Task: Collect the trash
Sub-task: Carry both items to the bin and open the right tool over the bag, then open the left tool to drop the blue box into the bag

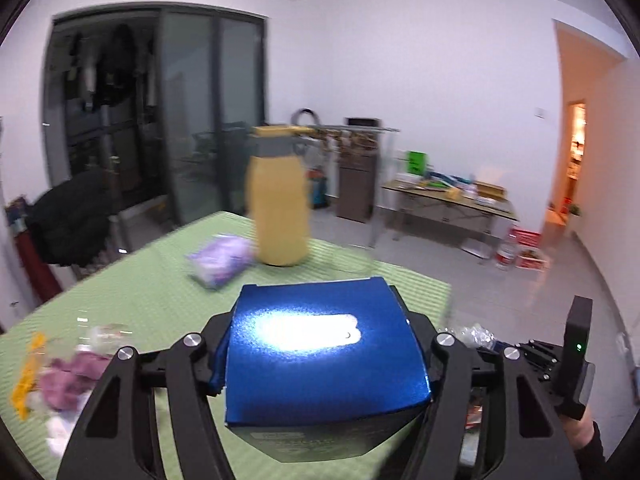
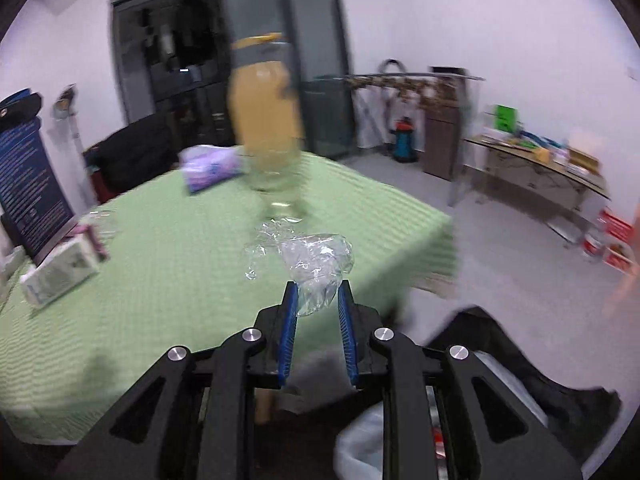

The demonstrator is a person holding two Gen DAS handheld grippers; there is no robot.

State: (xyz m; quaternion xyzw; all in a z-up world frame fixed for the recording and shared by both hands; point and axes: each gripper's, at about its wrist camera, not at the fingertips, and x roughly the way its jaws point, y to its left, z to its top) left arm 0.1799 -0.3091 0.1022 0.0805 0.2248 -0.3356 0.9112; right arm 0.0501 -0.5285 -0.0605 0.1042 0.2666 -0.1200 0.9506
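Green table (image 1: 160,304): blue box (image 1: 324,356) lengthwise in left claw (image 1: 320,360).

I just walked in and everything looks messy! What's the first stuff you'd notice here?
Probably the shiny blue box, gripped between the left tongs right up close, with light glaring off its top. Next, the tall yellow bottle standing near the far edge of the green tablecloth, beside a purple packet. The right tongs pinch a crumpled clear plastic wrapper.

A glossy blue box (image 1: 324,356), a yellow bottle (image 1: 280,208) with a grey collar, and a green ribbed tablecloth (image 2: 160,280).
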